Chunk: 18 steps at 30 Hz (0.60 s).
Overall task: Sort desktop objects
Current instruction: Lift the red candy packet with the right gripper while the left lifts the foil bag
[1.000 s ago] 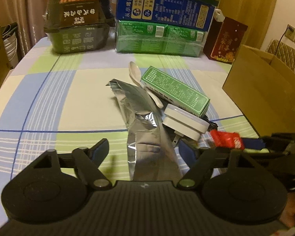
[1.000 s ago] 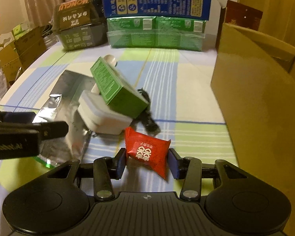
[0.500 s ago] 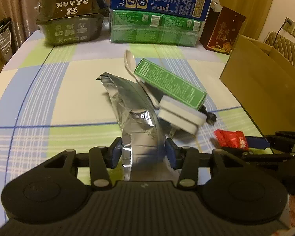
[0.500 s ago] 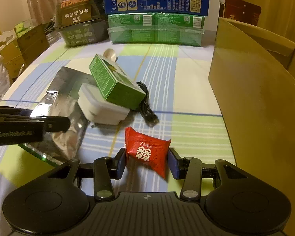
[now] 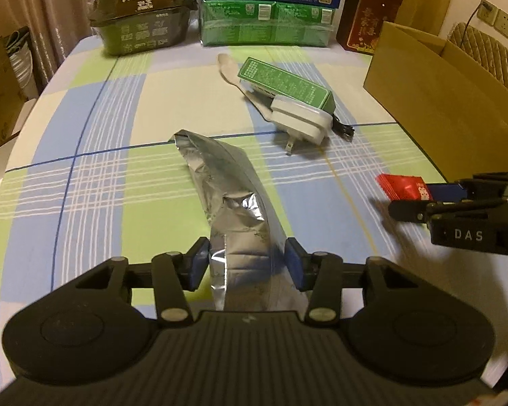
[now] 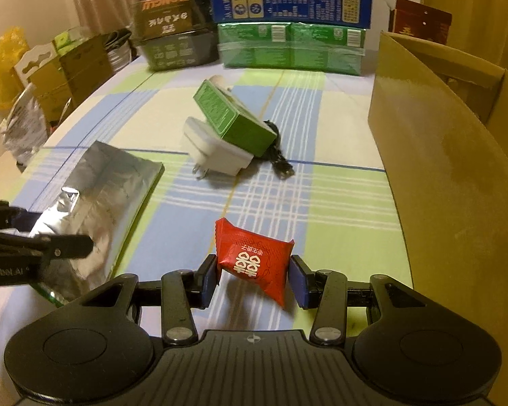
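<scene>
My left gripper (image 5: 245,264) is shut on the near end of a crumpled silver foil bag (image 5: 227,186) and holds it above the checked tablecloth; the bag also shows in the right wrist view (image 6: 98,199). My right gripper (image 6: 254,279) is shut on a red candy packet (image 6: 254,258), also seen in the left wrist view (image 5: 403,186). A green box (image 5: 284,81) leans on a white plug adapter (image 5: 301,120) with a black cable (image 6: 277,159), mid-table. A pale spoon (image 5: 228,67) lies behind them.
An open cardboard box (image 6: 457,169) stands along the right edge of the table. Stacked blue and green cartons (image 5: 267,10), a dark noodle pack (image 5: 142,10) and a red box (image 5: 369,20) line the far edge. More boxes and bags (image 6: 34,77) sit off the left side.
My left gripper closed on the foil bag and pulled it back toward me, away from the adapter and green box. My right gripper kept its hold on the red packet.
</scene>
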### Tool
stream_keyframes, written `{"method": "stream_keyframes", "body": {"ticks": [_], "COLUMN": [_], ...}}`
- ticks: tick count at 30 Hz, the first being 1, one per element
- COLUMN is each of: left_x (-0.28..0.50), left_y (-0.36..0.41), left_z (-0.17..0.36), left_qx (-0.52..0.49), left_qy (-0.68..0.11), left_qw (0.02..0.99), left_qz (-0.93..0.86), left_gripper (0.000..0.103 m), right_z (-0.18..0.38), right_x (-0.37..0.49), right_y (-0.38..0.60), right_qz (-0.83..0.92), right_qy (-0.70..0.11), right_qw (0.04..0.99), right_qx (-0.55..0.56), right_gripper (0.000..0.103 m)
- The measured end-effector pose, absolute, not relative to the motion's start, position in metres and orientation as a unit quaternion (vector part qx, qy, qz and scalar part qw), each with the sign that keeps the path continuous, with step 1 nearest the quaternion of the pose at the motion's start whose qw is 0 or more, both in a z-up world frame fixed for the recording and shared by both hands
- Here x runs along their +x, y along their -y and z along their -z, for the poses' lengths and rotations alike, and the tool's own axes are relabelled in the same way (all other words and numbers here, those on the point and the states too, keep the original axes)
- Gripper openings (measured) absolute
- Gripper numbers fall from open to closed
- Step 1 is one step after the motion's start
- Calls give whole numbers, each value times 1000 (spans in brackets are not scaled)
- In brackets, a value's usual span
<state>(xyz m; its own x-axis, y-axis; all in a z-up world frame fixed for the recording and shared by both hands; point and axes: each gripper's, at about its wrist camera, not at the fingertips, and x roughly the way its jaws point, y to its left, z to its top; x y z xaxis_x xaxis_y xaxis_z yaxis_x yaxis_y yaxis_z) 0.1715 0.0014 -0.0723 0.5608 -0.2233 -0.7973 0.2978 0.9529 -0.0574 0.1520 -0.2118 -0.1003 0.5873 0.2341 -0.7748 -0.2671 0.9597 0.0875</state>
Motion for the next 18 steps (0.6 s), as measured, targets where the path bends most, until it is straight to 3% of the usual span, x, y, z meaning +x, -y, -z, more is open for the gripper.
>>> {"method": "stream_keyframes", "body": {"ticks": [7, 10, 12, 18], "left_x": [192, 200, 203, 205], "left_y": [-1, 2, 2, 4], "left_z": [73, 77, 78, 81], "left_qx": [18, 23, 23, 30], "left_qy": [-447, -452, -454, -457], "left_qw": [884, 881, 880, 878], "left_qz": [137, 138, 137, 137], "left_gripper": [52, 52, 52, 53], "right_z": [113, 119, 118, 118], "right_x": [156, 157, 156, 157], "right_y": [204, 201, 201, 205], "right_qz": [-149, -147, -141, -118], "right_qy": [-442, -446, -445, -442], "right_qw": [883, 881, 883, 889], "right_qx": [-49, -57, -52, -26], "right_gripper": [43, 58, 80, 81]}}
